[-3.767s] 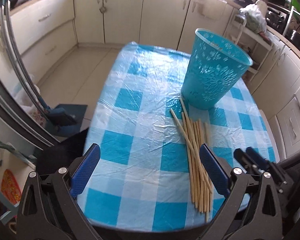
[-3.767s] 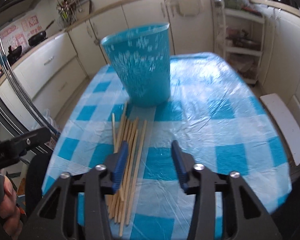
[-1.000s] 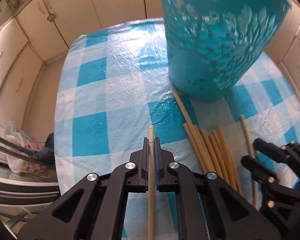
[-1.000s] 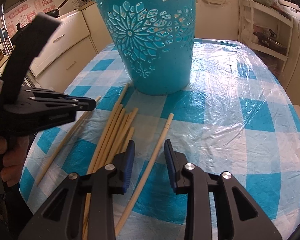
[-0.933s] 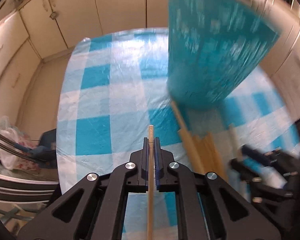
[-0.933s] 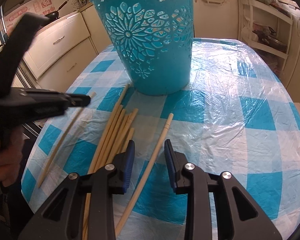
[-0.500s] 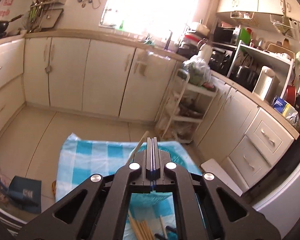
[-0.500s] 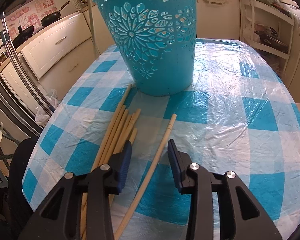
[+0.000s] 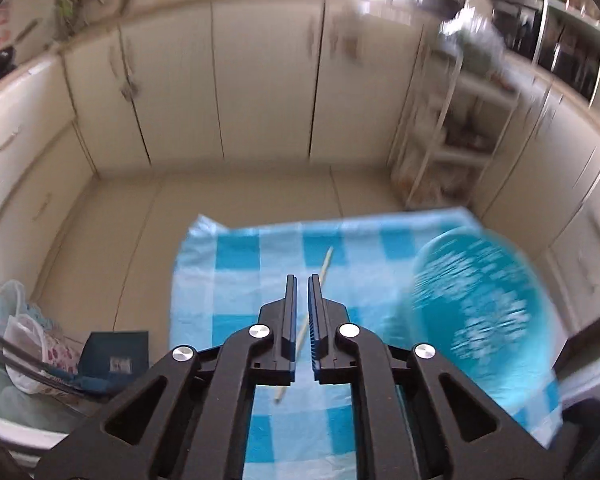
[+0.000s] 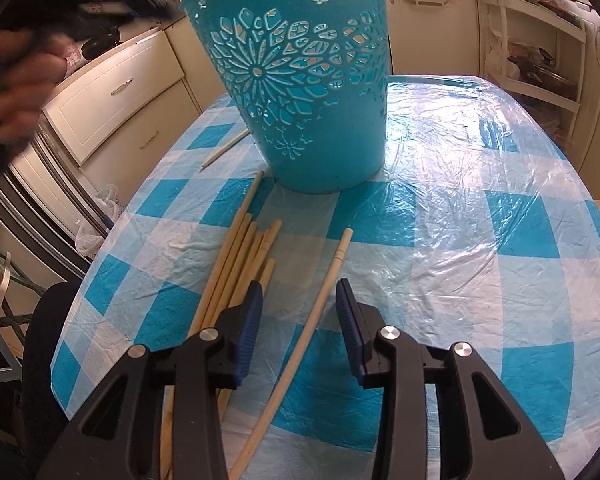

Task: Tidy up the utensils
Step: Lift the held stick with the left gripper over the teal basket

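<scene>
A teal cut-out basket (image 10: 308, 80) stands on the checked table; it also shows blurred in the left wrist view (image 9: 476, 320). My left gripper (image 9: 302, 312) is high above the table, jaws slightly apart and empty. One chopstick (image 9: 319, 280) lies on the table below it, left of the basket; it also shows in the right wrist view (image 10: 225, 149). My right gripper (image 10: 299, 312) is open, low over the table, jaws astride a single chopstick (image 10: 320, 300). A bundle of several chopsticks (image 10: 236, 264) lies just left of it.
The table (image 10: 480, 220) has a blue-white checked plastic cover. The hand holding the left gripper (image 10: 16, 76) is blurred at upper left in the right wrist view. Kitchen cabinets (image 9: 260, 88) and a white shelf rack (image 9: 452, 128) surround the table. A bag (image 9: 24, 324) lies on the floor.
My left gripper rose high with a chopstick, opened slightly, and the chopstick now lies on the table left of the basket. My right gripper stayed over the single chopstick, opening a little wider.
</scene>
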